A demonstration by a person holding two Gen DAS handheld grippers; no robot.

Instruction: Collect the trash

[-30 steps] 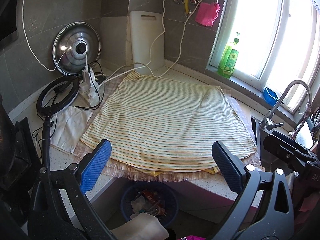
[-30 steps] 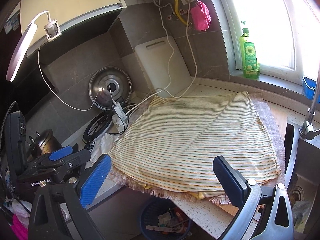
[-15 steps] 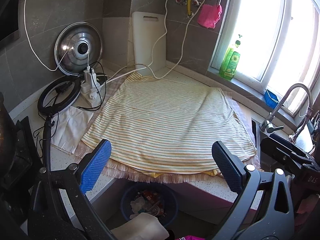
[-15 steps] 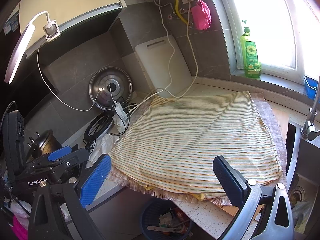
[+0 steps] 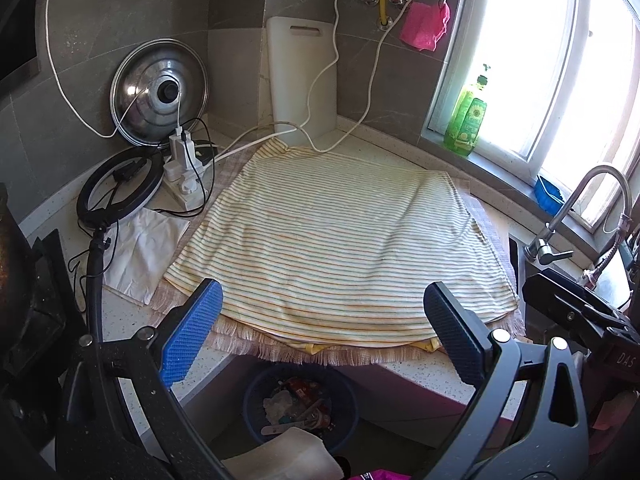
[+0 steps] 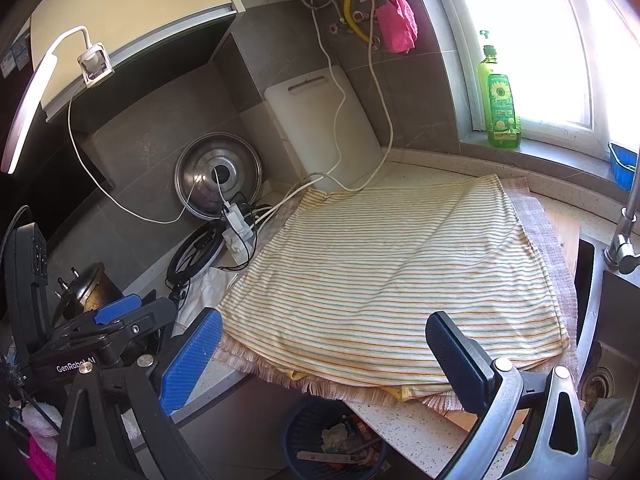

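Right gripper (image 6: 324,356) wide apart and empty, above striped cloth (image 6: 392,276), blue trash basket (image 6: 296,436) below counter edge

Yellow-striped cloth (image 5: 332,240), blue bin (image 5: 300,404), pink rag (image 5: 425,26), green btl (image 5: 466,118)

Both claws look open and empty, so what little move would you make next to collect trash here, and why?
Probably swing the left gripper toward the white paper lying flat on the counter beside the striped cloth. It looks like the only loose scrap on the counter, both grippers are open and holding nothing, and the blue bin below the counter edge already has rubbish in it. The right gripper sits farther off.
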